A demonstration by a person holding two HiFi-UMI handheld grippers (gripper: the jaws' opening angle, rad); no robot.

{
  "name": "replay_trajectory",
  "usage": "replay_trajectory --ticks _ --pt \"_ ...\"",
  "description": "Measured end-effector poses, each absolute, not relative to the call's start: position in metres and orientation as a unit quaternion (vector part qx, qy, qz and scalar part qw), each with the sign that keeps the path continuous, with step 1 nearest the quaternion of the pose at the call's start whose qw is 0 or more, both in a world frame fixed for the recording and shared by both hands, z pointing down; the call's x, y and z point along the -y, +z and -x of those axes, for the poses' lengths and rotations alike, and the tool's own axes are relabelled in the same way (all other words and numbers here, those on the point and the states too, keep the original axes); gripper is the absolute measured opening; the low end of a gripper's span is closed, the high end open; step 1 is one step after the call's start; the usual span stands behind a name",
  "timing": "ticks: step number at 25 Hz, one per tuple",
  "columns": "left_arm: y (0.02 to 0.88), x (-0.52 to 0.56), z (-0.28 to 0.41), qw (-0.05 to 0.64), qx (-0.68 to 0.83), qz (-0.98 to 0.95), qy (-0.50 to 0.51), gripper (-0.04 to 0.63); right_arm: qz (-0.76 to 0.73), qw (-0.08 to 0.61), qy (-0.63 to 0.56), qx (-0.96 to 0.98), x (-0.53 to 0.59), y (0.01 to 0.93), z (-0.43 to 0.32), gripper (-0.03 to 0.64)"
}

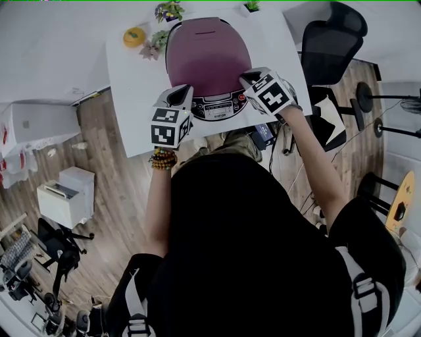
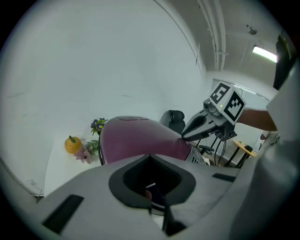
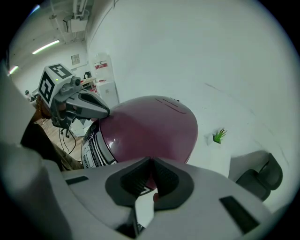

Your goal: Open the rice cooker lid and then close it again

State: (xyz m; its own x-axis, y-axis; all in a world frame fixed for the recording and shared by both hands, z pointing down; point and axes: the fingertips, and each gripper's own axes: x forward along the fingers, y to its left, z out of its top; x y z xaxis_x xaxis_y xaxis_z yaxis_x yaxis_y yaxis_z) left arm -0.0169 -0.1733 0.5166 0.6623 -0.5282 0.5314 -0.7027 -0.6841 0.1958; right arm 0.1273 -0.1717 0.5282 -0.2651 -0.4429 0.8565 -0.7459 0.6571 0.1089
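The rice cooker (image 1: 209,66) stood on the white surface (image 1: 131,105), its rounded maroon lid (image 1: 205,56) down and shut, and its control panel (image 1: 220,106) faced the person bent over it. Both hands were in close at the front of the cooker.

The left tool (image 1: 184,91) sat at the front-left corner of the lid. Its jaws were together with nothing pinched between them, and the tip was at the lid's edge just beside the panel. The right tool (image 1: 245,80) was at the front-right corner and angled down more steeply. Its jaws were likewise closed and empty, with the tip at the lid's rim. From where I stood I couldn't say for certain whether either tip pressed on the lid or only hovered against it.

Behind the cooker, toward the far edge of the surface, lay a small orange ornament (image 1: 134,36), a cluster of pinkish flowers (image 1: 154,46), a purple-flowered pot (image 1: 170,10) and a little green plant (image 1: 251,6). A black office chair (image 1: 329,46) stood off to the right of the surface. The person wore a string of beads (image 1: 163,158) on the left wrist.
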Motion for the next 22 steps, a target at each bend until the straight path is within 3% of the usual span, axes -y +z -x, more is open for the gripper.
replay_trajectory --ticks 8,15,22 --pt "0.519 0.1748 0.0146 0.209 0.328 -0.884 0.26 0.021 -0.371 0.48 0.164 0.778 0.1723 0.5275 -0.1254 0.037" --pt "0.5181 0.1775 0.0152 0.279 0.267 -0.893 0.23 0.021 -0.368 0.501 0.133 0.772 0.1729 0.5267 -0.1235 0.035" --pt "0.511 0.1769 0.0185 0.217 0.306 -0.894 0.245 0.021 -0.359 0.478 0.16 0.786 0.1716 0.5282 -0.1265 0.037"
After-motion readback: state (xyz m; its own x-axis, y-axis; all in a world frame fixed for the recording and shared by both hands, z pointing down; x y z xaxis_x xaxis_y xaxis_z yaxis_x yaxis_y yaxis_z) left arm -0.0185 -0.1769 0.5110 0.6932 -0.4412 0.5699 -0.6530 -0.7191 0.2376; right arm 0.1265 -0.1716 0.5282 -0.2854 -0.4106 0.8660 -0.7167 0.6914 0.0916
